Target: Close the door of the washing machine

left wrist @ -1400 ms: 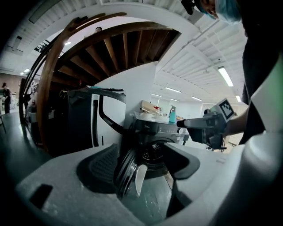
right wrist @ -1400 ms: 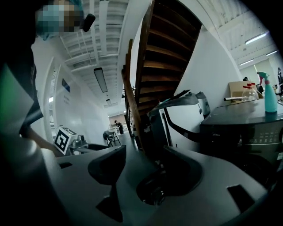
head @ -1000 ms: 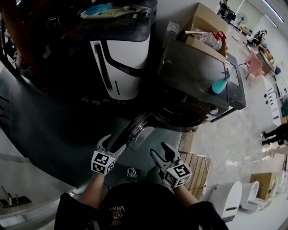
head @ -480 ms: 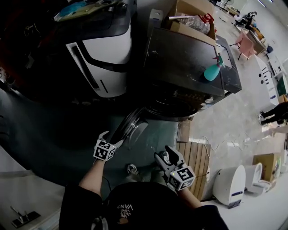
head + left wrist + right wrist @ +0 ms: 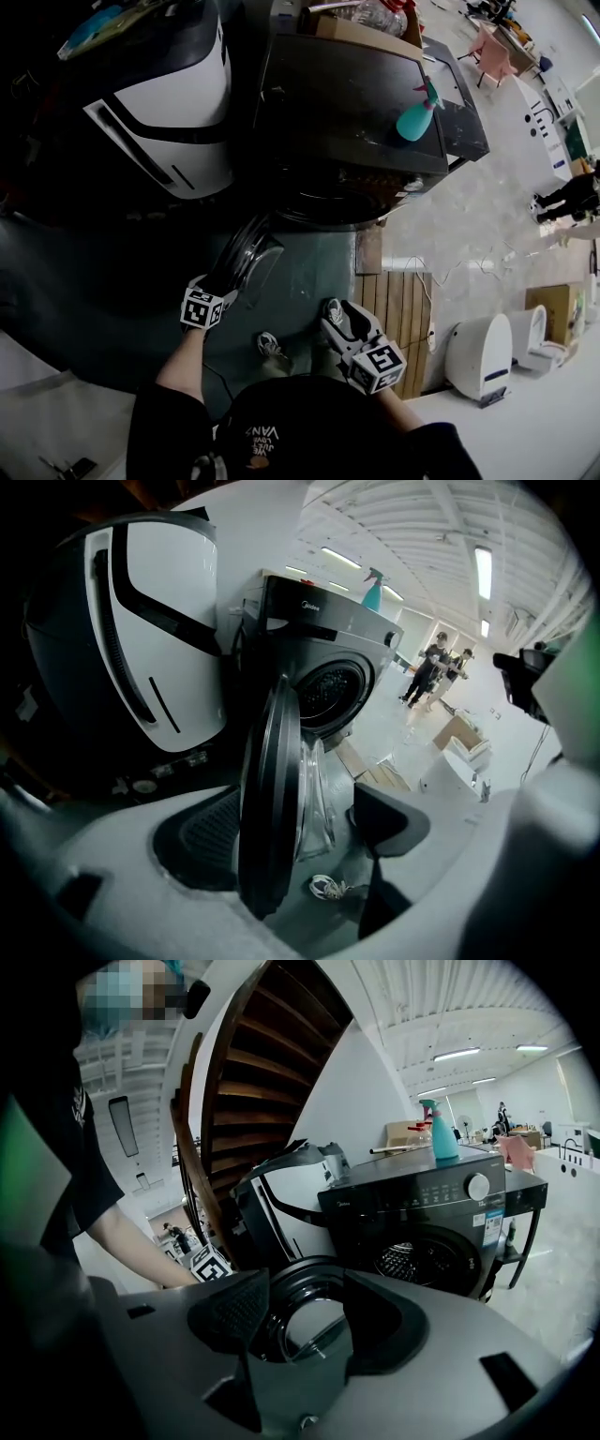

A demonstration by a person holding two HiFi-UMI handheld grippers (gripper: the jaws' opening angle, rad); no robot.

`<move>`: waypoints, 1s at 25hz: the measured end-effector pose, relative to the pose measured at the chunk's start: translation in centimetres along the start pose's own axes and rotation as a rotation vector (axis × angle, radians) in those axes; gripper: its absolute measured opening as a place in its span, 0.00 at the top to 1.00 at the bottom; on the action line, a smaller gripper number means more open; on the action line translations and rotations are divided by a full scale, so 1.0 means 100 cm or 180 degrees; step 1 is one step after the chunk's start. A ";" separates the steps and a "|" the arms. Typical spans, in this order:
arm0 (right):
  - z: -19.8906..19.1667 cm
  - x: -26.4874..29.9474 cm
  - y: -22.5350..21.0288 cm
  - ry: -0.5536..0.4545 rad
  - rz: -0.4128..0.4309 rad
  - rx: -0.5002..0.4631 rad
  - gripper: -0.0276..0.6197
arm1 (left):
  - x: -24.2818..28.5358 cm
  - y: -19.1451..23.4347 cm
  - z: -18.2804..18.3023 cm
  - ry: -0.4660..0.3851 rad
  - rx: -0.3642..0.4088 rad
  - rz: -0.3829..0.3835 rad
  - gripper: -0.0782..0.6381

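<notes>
The dark washing machine [image 5: 356, 103] stands at the top of the head view, its drum opening [image 5: 328, 688] uncovered. Its round door [image 5: 239, 258] is swung out toward me. My left gripper [image 5: 211, 292] is at the door's outer rim. In the left gripper view the door [image 5: 272, 789] stands edge-on between the jaws, close to the left pad [image 5: 202, 836] and apart from the right pad [image 5: 384, 822]. Those jaws are opening. My right gripper [image 5: 339, 319] hangs open to the right of the door, holding nothing. In its own view the door glass [image 5: 300, 1321] lies beyond its pads.
A teal spray bottle [image 5: 412, 117] stands on the machine's top. A large white and black appliance [image 5: 159, 122] is to the machine's left. A wooden pallet [image 5: 394, 309] lies on the floor at the right, with white units [image 5: 483, 356] beyond. My shoe [image 5: 270, 349] shows below the door.
The left gripper has sunk lower along the door's rim and tipped downward, with its jaws wider. The right gripper has shifted a little across and down. The door stays swung out.
</notes>
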State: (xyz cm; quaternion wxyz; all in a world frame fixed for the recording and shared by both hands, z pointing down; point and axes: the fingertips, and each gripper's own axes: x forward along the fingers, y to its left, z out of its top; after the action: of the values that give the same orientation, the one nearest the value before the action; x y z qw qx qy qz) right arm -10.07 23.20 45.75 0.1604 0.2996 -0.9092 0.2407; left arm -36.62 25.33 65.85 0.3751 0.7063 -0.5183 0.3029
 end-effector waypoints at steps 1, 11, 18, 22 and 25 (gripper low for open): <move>0.001 -0.001 -0.005 -0.0006 -0.0003 0.0014 0.60 | 0.002 -0.001 0.000 0.0005 -0.0033 0.0045 0.36; 0.006 -0.014 -0.059 0.0017 -0.0010 0.0123 0.63 | 0.014 -0.050 0.002 0.0066 -0.0398 0.0129 0.32; 0.002 -0.025 -0.100 0.0107 0.0013 0.0159 0.64 | 0.033 -0.120 0.011 0.0046 -0.0620 -0.0067 0.34; 0.002 -0.030 -0.123 0.0134 0.0022 0.0184 0.64 | 0.048 -0.161 0.023 -0.0015 -0.0710 -0.0196 0.34; 0.002 -0.034 -0.143 0.0181 0.0023 0.0175 0.64 | 0.062 -0.190 0.036 -0.0056 -0.0779 -0.0309 0.35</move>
State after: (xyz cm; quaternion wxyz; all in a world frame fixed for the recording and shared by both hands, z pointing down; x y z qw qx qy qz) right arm 1.46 14.61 49.00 0.1771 0.2937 -0.8984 0.2745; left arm -16.53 22.61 64.89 0.4681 0.6822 -0.5198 0.2126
